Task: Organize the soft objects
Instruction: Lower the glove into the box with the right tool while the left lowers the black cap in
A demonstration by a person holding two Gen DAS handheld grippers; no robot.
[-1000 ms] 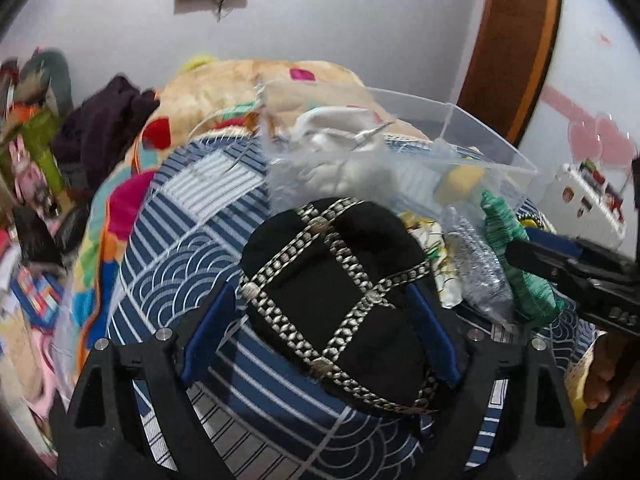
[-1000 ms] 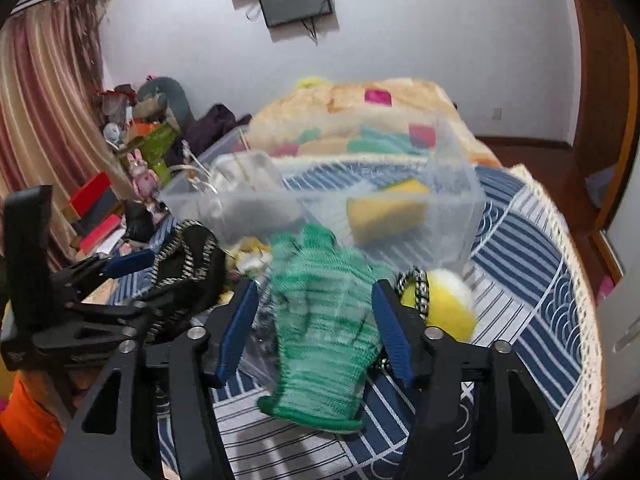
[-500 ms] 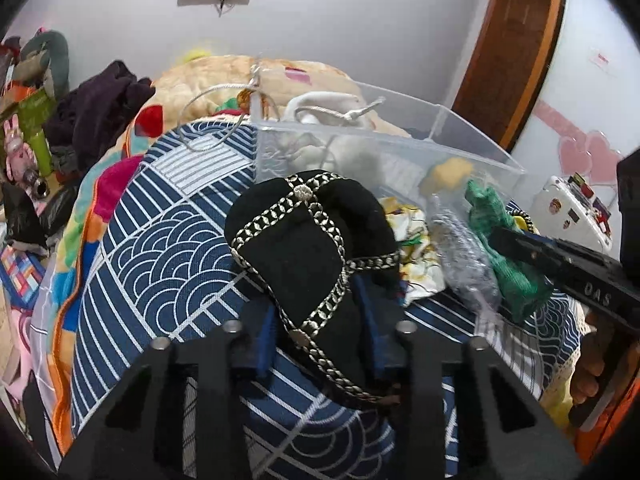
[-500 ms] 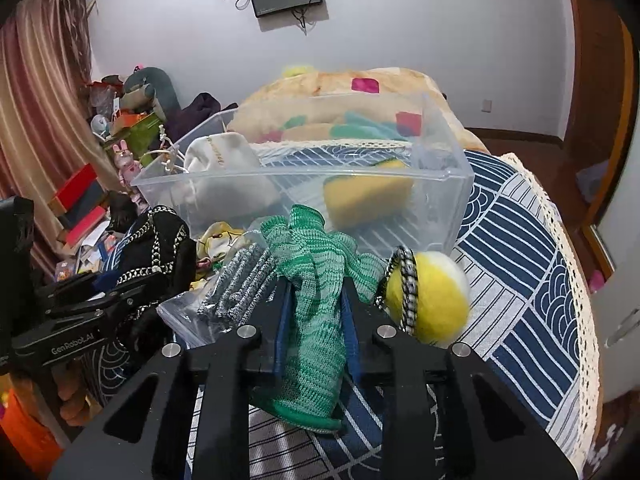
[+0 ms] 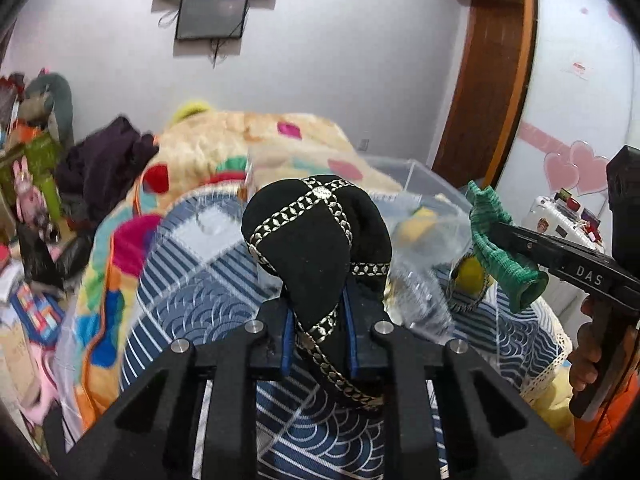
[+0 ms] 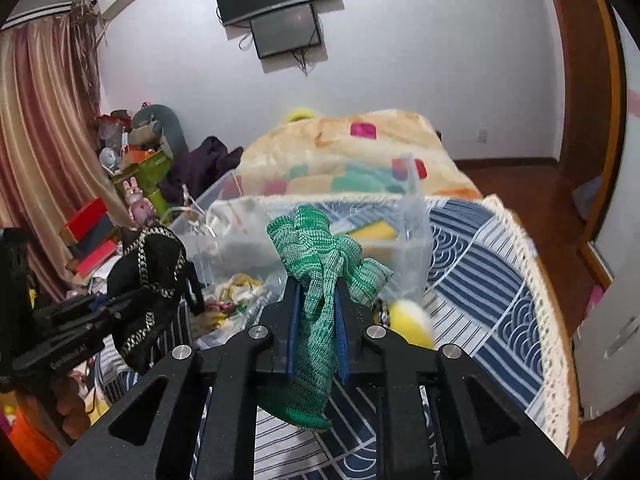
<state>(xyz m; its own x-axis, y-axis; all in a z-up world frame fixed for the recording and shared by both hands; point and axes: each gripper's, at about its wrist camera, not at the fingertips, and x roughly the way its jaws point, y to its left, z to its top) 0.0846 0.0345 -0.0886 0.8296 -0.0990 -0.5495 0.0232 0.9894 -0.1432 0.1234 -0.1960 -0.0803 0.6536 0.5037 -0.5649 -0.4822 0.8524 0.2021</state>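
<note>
The left gripper (image 5: 316, 332) is clenched on one black cap (image 5: 316, 248) with silver chain trim, its crown raised above the bed's blue patterned quilt (image 5: 192, 292). The right gripper (image 6: 316, 336) clamps one green knit glove (image 6: 320, 280), long axis upright, fingers up, cuff hanging below. Beyond both stands one clear plastic bin (image 6: 416, 240) holding a yellow sponge (image 6: 376, 232). One yellow pom-pom (image 6: 412, 320) lies beside the bin.

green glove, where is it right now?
The green glove is pinched in the right gripper, lifted off the blue patterned bedspread, in front of the clear plastic bin and right of the black cap.
</note>
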